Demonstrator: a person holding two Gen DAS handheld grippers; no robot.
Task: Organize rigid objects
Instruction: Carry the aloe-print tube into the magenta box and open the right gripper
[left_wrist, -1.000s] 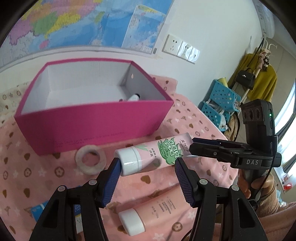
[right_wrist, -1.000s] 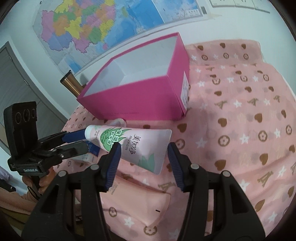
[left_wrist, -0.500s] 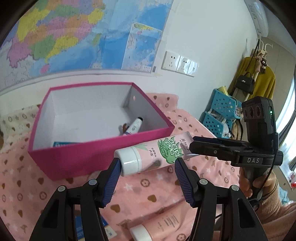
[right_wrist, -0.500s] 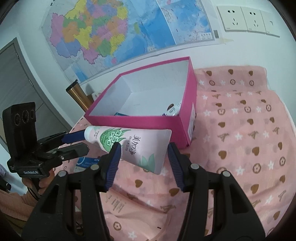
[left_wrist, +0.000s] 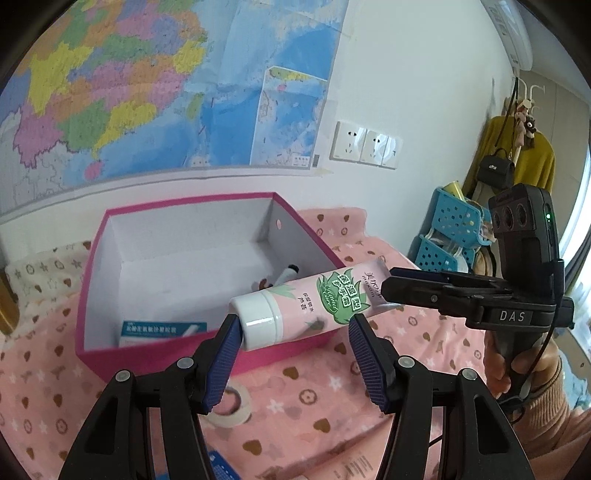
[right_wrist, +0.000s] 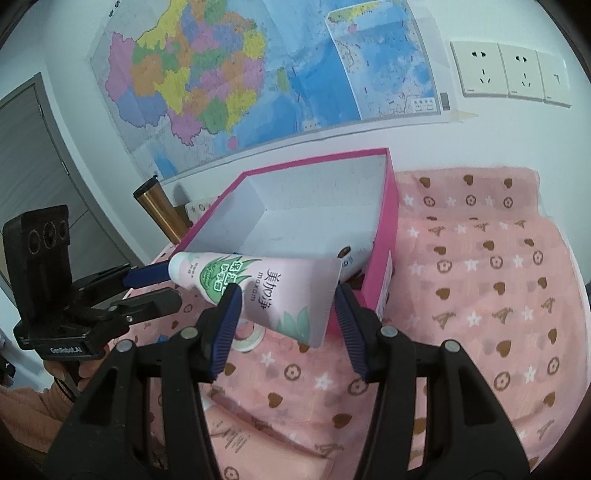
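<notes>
A pink hand-cream tube with a white cap and green leaf print hangs in the air, held at both ends. My left gripper is shut on its cap end, and from the right wrist the same gripper shows side-on. My right gripper is shut on the flat crimped end; in the left wrist view it comes in from the right. The tube hovers over the near wall of an open pink box with a white inside.
In the box lie a small blue-and-white carton and a small bottle. A tape roll and another pink tube lie on the pink patterned cloth. A gold flask stands behind; blue baskets stand to the right.
Both grippers have risen together with the tube between them. The box has dropped lower in both views and its inside now shows.
</notes>
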